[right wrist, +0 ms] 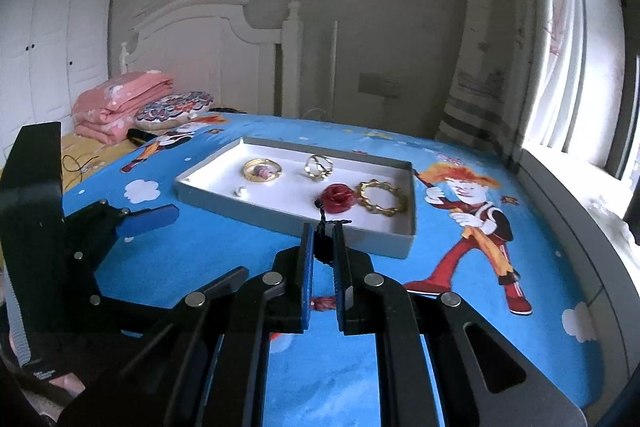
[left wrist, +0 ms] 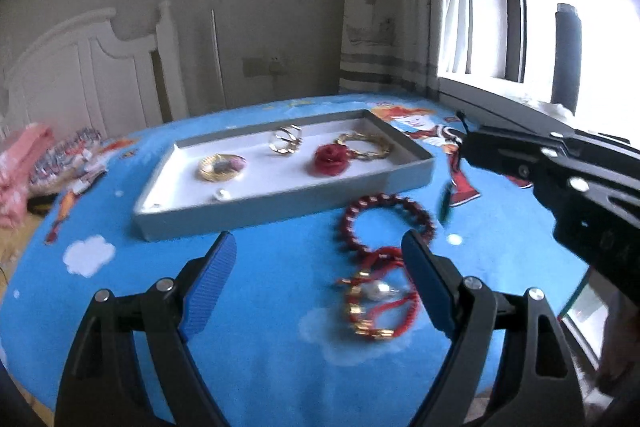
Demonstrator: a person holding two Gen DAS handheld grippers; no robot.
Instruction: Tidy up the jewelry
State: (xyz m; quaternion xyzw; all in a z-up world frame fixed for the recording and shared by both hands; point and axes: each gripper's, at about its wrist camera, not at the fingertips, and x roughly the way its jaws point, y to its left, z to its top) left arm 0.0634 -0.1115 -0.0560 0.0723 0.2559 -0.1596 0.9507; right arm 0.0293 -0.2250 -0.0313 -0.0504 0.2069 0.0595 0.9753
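A grey tray (left wrist: 280,197) (right wrist: 280,213) with a white floor lies on the blue cartoon sheet. In it are a gold bangle (left wrist: 218,167) (right wrist: 262,170), gold rings (left wrist: 285,139) (right wrist: 319,167), a red rose (left wrist: 330,159) (right wrist: 338,198), a gold chain bracelet (left wrist: 366,145) (right wrist: 382,202) and a small pearl (left wrist: 223,193) (right wrist: 241,191). A dark red bead bracelet (left wrist: 386,221) and a red cord bracelet (left wrist: 378,301) with a pearl lie before my open left gripper (left wrist: 320,287) (right wrist: 150,217). My right gripper (right wrist: 322,259) (left wrist: 468,147) is shut on a black cord; a green pendant (left wrist: 445,205) dangles from it.
Folded pink bedding (right wrist: 120,105) and a patterned pillow (right wrist: 174,109) lie at the far left beside a white headboard (right wrist: 208,39). A window sill (right wrist: 576,211) and curtain (right wrist: 500,47) run along the right. A black cable (right wrist: 78,165) lies on yellow bedding.
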